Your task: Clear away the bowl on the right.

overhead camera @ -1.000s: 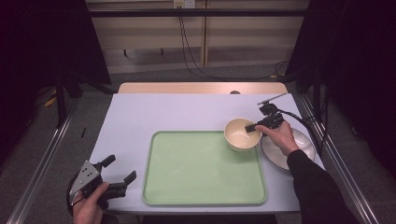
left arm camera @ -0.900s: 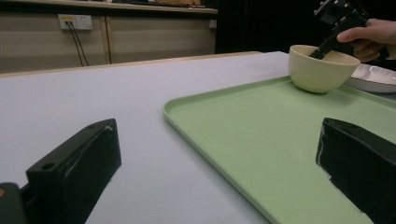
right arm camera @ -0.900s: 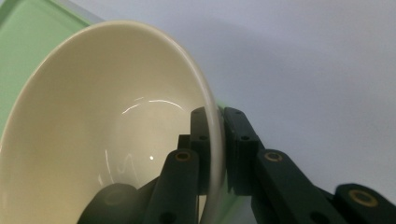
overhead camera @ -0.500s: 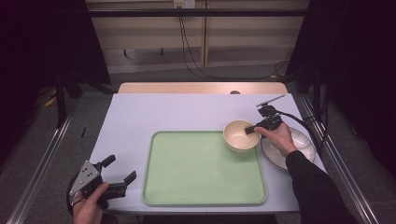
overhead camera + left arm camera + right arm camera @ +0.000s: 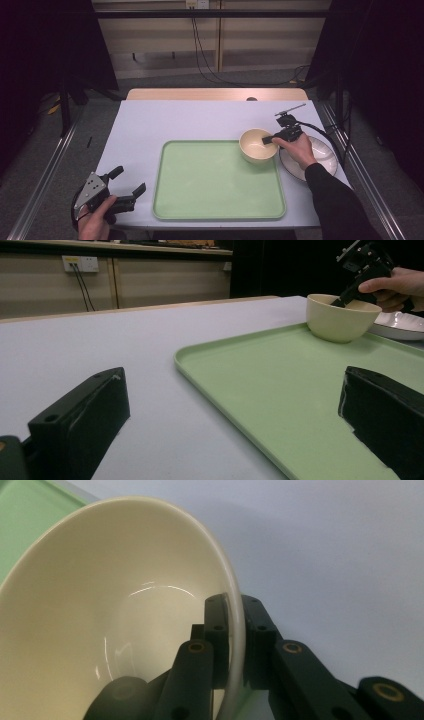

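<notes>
Our right tool pinches the rim of the cream bowl, one jaw inside the bowl and one outside, with the wall clamped between them, as the right gripper view makes plain. The bowl sits at the far right corner of the green tray, just ahead of this tool and to its left in the high view. Directly under our right hand lies a white plate, beside the tray on the worktop.

Our left tool rests low at the near left corner of the worktop, its jaws spread wide and gripping nothing. In the left gripper view its jaws frame the tray's near left edge, one jaw over bare worktop and the other over the tray. The bowl stands well beyond this tool, far ahead and to its right.
</notes>
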A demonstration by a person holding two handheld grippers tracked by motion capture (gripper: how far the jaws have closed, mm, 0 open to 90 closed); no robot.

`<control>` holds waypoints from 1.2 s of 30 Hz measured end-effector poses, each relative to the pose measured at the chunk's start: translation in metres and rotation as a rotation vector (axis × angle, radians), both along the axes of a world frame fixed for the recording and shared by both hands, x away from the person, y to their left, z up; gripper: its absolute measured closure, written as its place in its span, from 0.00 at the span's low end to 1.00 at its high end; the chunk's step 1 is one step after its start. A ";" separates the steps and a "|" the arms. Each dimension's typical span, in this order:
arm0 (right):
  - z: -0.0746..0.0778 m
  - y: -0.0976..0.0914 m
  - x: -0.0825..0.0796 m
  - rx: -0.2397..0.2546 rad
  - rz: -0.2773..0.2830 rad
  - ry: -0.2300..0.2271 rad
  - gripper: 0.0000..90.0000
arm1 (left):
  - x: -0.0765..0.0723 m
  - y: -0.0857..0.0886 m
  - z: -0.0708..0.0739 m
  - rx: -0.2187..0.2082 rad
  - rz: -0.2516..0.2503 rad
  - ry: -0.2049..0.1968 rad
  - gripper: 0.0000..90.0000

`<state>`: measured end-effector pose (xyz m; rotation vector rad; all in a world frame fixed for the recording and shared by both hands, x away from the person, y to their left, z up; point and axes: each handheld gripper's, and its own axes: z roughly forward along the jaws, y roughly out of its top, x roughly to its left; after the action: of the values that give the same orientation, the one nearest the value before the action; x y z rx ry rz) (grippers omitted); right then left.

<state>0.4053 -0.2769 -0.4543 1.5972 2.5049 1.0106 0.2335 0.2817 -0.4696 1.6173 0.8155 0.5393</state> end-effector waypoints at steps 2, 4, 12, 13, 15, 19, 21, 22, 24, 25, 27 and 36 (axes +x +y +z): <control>0.000 0.001 -0.001 -0.008 -0.008 -0.004 0.93 | 0.000 0.001 0.000 0.000 -0.006 0.000 0.00; -0.001 0.001 -0.001 -0.001 -0.007 -0.005 0.91 | 0.000 0.001 0.000 -0.003 -0.005 -0.002 0.00; -0.002 0.000 -0.002 0.002 -0.016 -0.028 0.70 | 0.000 0.001 0.000 -0.006 -0.007 -0.001 0.00; -0.002 0.000 -0.002 0.007 -0.010 -0.029 0.68 | 0.000 0.001 0.000 -0.005 -0.007 -0.001 0.00; -0.001 0.000 -0.003 0.013 -0.001 -0.048 0.61 | 0.000 0.001 0.000 -0.005 -0.006 -0.001 0.00; 0.000 -0.001 -0.003 0.013 -0.005 -0.089 0.44 | 0.000 0.001 0.000 -0.003 -0.003 0.000 0.00; 0.001 -0.002 -0.003 0.022 -0.003 -0.098 0.35 | 0.000 0.001 0.000 -0.001 0.000 0.000 0.00; 0.001 -0.002 -0.003 0.025 -0.004 -0.110 0.31 | 0.000 0.000 0.000 -0.002 -0.001 0.000 0.00; 0.002 -0.002 -0.003 0.028 -0.005 -0.124 0.21 | 0.000 0.001 0.000 -0.004 -0.006 0.000 0.00; 0.002 -0.002 -0.003 0.035 -0.005 -0.134 0.12 | 0.000 0.001 0.000 -0.001 0.000 0.000 0.00; 0.003 -0.003 -0.004 0.037 0.009 -0.159 0.06 | 0.000 0.001 0.000 -0.004 -0.005 -0.001 0.00; 0.009 -0.006 -0.010 0.036 -0.023 -0.300 0.03 | 0.000 0.001 0.000 -0.006 -0.006 0.000 0.00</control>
<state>0.3954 -0.2826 -0.4450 1.3606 2.2765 1.1971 0.2337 0.2824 -0.4697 1.6142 0.8119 0.5325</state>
